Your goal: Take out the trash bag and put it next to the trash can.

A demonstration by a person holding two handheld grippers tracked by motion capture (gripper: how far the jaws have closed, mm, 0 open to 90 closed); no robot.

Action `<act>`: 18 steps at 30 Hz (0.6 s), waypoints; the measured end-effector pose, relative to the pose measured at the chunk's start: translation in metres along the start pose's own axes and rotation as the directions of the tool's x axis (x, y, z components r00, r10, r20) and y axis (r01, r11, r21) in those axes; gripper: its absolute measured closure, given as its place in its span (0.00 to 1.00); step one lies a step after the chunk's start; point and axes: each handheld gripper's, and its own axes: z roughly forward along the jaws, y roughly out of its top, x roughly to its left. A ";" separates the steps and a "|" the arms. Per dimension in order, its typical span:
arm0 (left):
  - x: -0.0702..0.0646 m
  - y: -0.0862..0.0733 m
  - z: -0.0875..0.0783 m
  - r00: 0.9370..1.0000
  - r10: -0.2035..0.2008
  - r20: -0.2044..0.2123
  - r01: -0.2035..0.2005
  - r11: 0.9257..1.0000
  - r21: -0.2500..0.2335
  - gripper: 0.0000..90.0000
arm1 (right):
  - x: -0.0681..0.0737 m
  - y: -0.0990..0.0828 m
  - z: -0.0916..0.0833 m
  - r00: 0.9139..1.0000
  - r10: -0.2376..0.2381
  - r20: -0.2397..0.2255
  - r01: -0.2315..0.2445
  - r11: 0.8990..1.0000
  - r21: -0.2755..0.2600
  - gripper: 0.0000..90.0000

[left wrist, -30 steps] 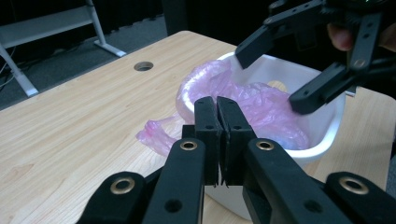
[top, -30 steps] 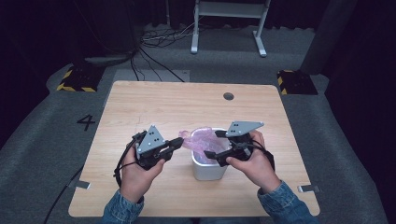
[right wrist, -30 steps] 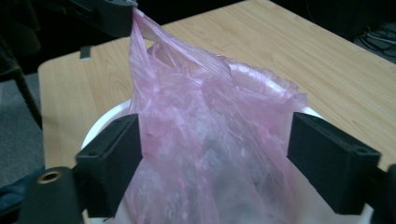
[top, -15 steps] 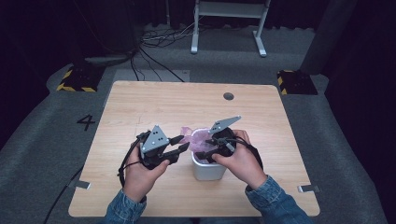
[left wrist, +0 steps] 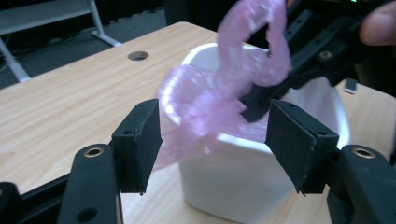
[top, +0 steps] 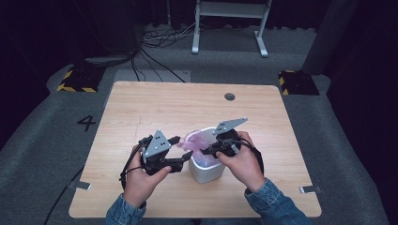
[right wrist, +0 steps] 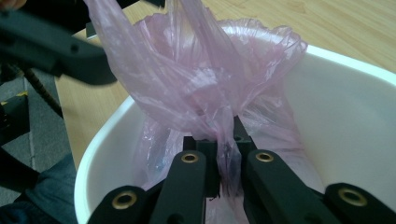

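A small white bin (top: 206, 172) stands near the table's front edge, lined with a thin pink plastic bag (top: 199, 140). My right gripper (top: 204, 150) reaches over the rim from the right. Its jaws have just been closing and are now shut on a gathered fold of the bag (right wrist: 196, 79), seen in the right gripper view (right wrist: 224, 140) above the bin's wall (right wrist: 350, 121). My left gripper (top: 184, 151) is at the bin's left rim. Its jaws (left wrist: 215, 140) have just been opening and stand apart, with bag film (left wrist: 205, 107) loose between the pads.
The wooden table (top: 155, 108) has a round cable hole (top: 229, 96) at the back. Beyond its far edge lie floor cables (top: 155, 44) and a metal stand (top: 230, 23). Tape tabs mark the front corners.
The left gripper's jaws have spread and let go of the bag. The right gripper's jaws have closed on the bag, and that hand has leaned in a little over the bin.
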 end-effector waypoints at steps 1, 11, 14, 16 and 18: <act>-0.001 -0.001 0.000 1.000 -0.009 0.007 0.009 1.000 0.001 0.37 | 0.000 0.000 0.000 1.000 0.000 0.003 0.000 1.000 -0.008 0.98; -0.013 -0.006 0.014 0.999 0.044 -0.003 -0.044 0.999 0.026 0.25 | 0.002 0.001 -0.006 1.000 0.012 0.018 -0.011 0.998 -0.057 0.99; -0.013 -0.005 0.017 0.999 0.046 -0.016 -0.046 0.999 0.027 0.24 | 0.002 0.002 -0.010 1.000 0.011 0.024 -0.009 0.996 -0.089 0.99; -0.012 -0.005 0.017 0.998 0.053 -0.033 -0.052 0.998 0.027 0.24 | 0.002 0.002 -0.013 1.000 0.014 0.025 -0.011 0.994 -0.106 0.99; -0.012 -0.005 0.017 0.998 0.057 -0.037 -0.056 0.998 0.025 0.25 | 0.001 0.003 -0.018 1.000 0.013 0.027 -0.009 0.992 -0.128 0.99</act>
